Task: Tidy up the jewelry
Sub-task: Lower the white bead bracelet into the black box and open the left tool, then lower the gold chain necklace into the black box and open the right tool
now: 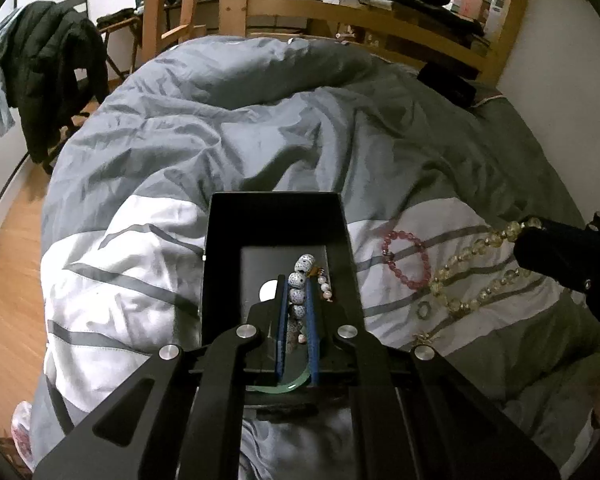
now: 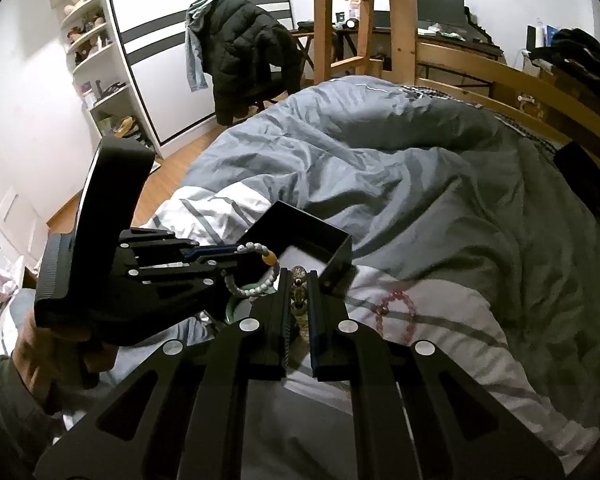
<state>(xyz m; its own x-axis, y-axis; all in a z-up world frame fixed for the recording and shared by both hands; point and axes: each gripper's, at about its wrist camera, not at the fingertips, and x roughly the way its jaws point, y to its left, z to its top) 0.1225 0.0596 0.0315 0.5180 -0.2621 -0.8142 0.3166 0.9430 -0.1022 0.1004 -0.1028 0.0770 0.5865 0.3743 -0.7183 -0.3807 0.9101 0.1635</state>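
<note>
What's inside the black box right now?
The black box shows a dark floor with a pale round spot. The left gripper holds a white speckled bead bracelet over it, covering the middle; the green bangle sits at the near edge.

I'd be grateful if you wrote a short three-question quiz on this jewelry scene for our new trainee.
1. True or false: the left gripper is shut on the white speckled bead bracelet.
2. What does the right gripper hold? A) the pink bead bracelet B) the yellow bead strand C) nothing
3. Fill in: the left gripper's bracelet hangs over the open black ____ on the striped duvet.

Key:
1. True; its blue pads clamp the beads.
2. B; the pink bracelet lies loose on the duvet, beside the box.
3. box
</note>
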